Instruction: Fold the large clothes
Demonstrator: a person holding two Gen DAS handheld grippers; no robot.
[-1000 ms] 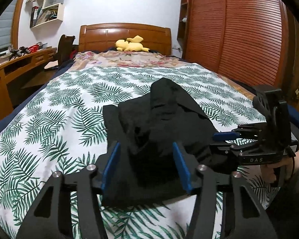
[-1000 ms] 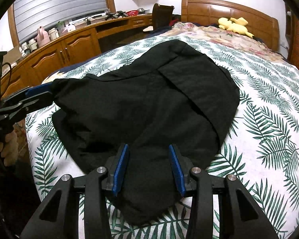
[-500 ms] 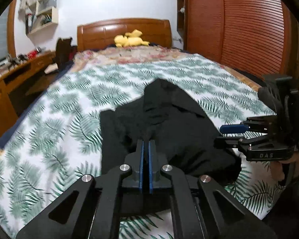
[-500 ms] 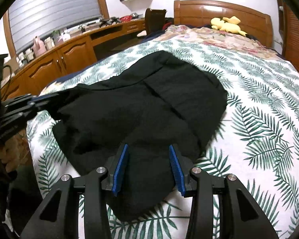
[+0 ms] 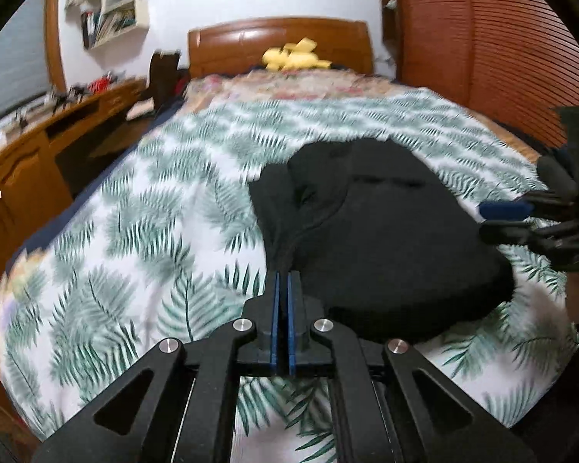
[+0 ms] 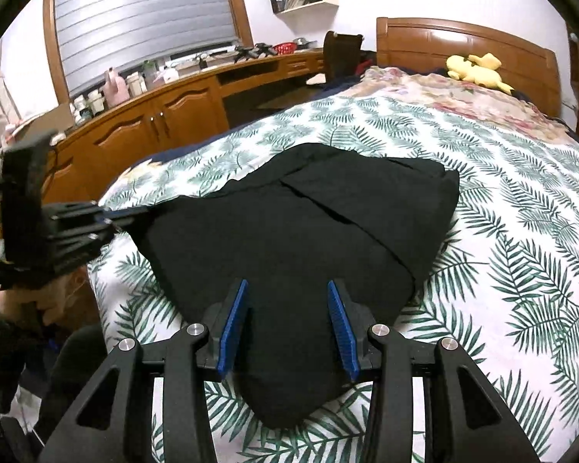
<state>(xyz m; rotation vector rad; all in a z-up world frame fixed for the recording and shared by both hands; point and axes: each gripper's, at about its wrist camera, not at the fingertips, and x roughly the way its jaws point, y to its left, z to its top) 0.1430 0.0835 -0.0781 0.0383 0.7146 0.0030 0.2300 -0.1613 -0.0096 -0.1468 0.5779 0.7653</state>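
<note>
Garment (image 6: 301, 231), black, lies partly folded near the foot of the bed (image 6: 521, 231). Left gripper (image 5: 283, 281), spread a second ago, has closed and now pinches the cloth's left edge, drawing it taut: a fold looks underway. Right gripper (image 6: 287, 328) hovers spread over the near corner, gripping nothing. Plush toy (image 6: 476, 69) and desk (image 6: 166, 115) stand well clear; nothing obstructs.

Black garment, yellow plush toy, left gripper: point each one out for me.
Black garment (image 6: 289, 231): right wrist view, on its flat middle.
Yellow plush toy (image 6: 473, 69): right wrist view, on its body, by the headboard.
Left gripper (image 5: 283, 274): left wrist view, at the fingertips, jaws shut on a garment corner.
</note>
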